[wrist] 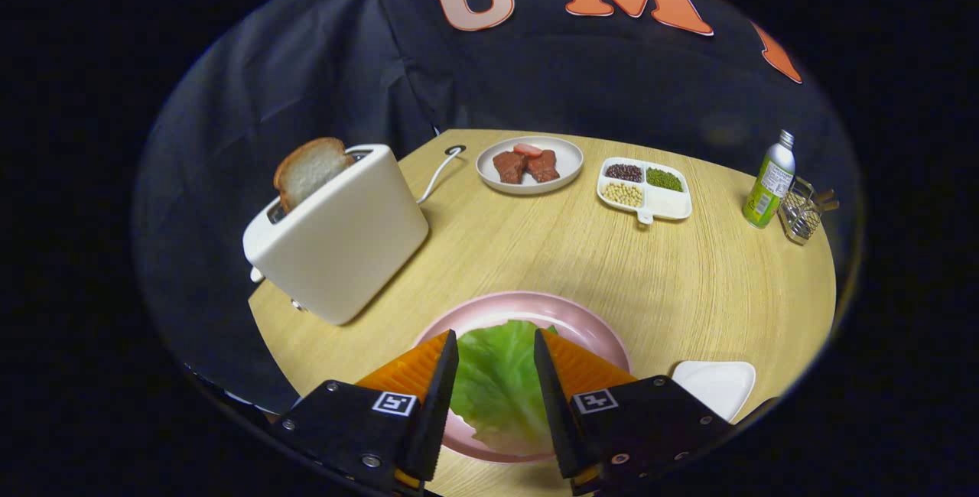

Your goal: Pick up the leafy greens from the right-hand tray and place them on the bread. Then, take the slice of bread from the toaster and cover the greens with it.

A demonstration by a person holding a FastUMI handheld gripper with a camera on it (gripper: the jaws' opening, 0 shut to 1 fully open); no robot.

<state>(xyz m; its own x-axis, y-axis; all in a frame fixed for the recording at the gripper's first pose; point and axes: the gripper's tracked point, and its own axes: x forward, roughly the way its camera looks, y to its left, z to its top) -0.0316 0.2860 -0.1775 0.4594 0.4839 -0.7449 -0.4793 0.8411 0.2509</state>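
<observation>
I see the round table [688, 283] with plenty of bare wood beyond the fingers, out to its far edge under the booth wall. The toaster [340, 241] stands tilted in my view ahead and to the left, near the table's left edge, with a bread slice [307, 170] sticking out of its slot and its cord [437, 173] running back toward the wall. Farther off sit a plate of meat [529, 164], a divided dish of beans [644, 188], then a bottle [769, 180] and a small wire rack [801, 210] close to the right edge. A small white tray [715, 384] lies just right of the fingers. My tool [496, 397] looks down at a slant over the pink plate [528, 306]; its fingers stand spread apart, gripping nothing. The greens [497, 382] lie on that plate, showing in the gap between the fingers; I cannot tell whether the fingers touch them, nor make out bread beneath.
</observation>
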